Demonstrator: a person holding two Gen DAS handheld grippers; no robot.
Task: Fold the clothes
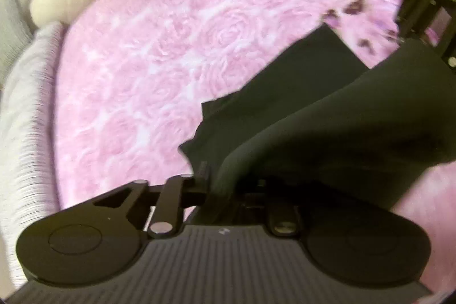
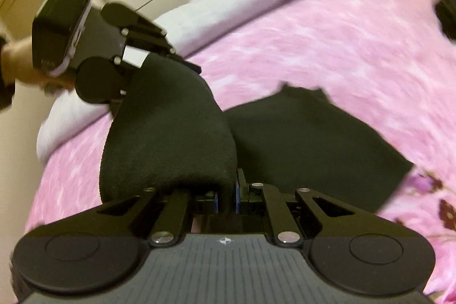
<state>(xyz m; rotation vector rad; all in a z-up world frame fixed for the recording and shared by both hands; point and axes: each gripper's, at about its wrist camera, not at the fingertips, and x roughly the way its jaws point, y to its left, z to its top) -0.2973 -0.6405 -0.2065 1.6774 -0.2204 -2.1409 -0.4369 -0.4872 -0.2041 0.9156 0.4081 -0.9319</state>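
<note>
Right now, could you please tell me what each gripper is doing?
Left gripper: shut on the black garment.
Right gripper: shut on the same black garment.

Legible text: none. Small white emblem on right gripper point(image 2: 225, 198) body, wordless. Faint marking on left gripper point(image 2: 182, 63) camera housing, too blurred to read.
</note>
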